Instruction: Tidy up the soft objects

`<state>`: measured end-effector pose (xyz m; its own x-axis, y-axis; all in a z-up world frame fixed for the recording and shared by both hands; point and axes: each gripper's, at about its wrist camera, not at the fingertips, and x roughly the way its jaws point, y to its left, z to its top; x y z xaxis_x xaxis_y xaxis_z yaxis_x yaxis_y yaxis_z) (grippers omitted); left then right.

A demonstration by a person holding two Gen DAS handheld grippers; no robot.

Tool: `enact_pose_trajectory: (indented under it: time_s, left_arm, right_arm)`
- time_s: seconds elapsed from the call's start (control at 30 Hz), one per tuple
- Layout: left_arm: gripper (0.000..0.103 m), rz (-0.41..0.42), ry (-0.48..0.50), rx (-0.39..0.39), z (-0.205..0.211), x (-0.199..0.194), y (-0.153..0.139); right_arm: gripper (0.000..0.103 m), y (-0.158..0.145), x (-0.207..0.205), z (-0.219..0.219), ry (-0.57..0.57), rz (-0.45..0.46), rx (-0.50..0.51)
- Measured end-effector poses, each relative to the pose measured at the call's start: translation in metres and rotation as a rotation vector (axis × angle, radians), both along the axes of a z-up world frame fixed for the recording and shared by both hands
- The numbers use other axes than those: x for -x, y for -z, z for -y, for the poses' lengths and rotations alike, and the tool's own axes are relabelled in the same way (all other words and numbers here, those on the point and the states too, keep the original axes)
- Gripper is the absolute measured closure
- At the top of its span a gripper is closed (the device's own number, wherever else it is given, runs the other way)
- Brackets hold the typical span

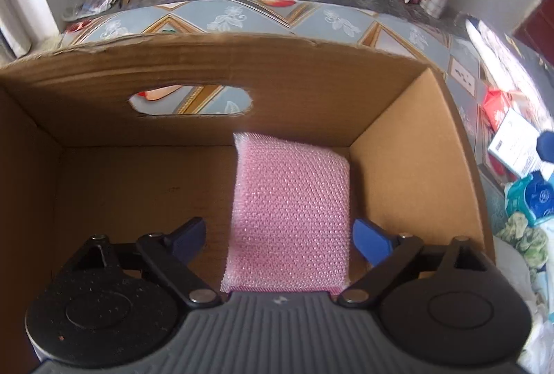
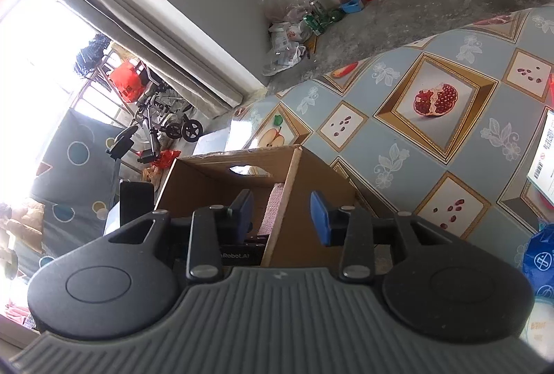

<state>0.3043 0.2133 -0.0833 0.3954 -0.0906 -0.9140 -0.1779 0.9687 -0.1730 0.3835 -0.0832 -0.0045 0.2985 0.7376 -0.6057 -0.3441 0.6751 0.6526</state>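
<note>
The left tool point(image 1: 278, 237) is standing wide, pads clear of the pink sponge point(image 1: 289, 208) lying in the cardboard box point(image 1: 398, 145); the right tool point(image 2: 281, 213) is hovering narrowly parted, empty, over the box wall.

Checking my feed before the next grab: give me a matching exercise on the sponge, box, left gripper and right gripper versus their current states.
1. pink sponge
2. cardboard box
3. left gripper
4. right gripper

a. empty, over the box's side wall
b. lying inside the box
c. open, jaws either side of the sponge
d. standing on the patterned tablecloth

Pairs: 1-b, 2-d, 3-c, 4-a
</note>
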Motion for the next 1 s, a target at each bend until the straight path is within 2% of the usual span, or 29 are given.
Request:
enact_pose_trajectory:
  time_s: [0.1, 0.2, 0.4, 0.5, 0.6, 0.63, 0.83, 1.0]
  left_arm:
    - [0.013, 0.014, -0.073, 0.058, -0.014, 0.000, -0.001]
    - [0.034, -0.034, -0.130, 0.146, -0.024, -0.003, 0.008]
    - [0.037, -0.054, -0.151, 0.258, -0.019, -0.009, 0.017]
    - [0.033, -0.052, -0.156, 0.219, -0.015, -0.009, 0.014]
    - [0.017, -0.025, -0.175, 0.199, -0.014, -0.001, 0.003]
    - [0.015, -0.011, -0.185, 0.190, -0.015, 0.003, -0.001]
    - [0.013, 0.049, -0.250, 0.123, -0.018, 0.038, -0.036]
    - [0.012, 0.197, -0.310, 0.061, -0.024, 0.085, -0.085]
  right_arm:
    - [0.064, -0.002, 0.005, 0.008, 0.008, 0.006, -0.010]
    - [0.064, -0.003, 0.011, 0.018, 0.025, 0.005, -0.024]
    - [0.064, -0.009, 0.024, 0.047, 0.071, 0.016, -0.034]
    - [0.064, -0.015, 0.032, 0.063, 0.097, 0.029, -0.037]
    - [0.060, -0.027, 0.044, 0.084, 0.137, 0.068, -0.033]
    - [0.057, -0.031, 0.048, 0.092, 0.154, 0.083, -0.029]
    - [0.050, -0.054, 0.081, 0.143, 0.245, 0.153, -0.016]
    - [0.044, -0.062, 0.114, 0.176, 0.283, 0.188, 0.000]
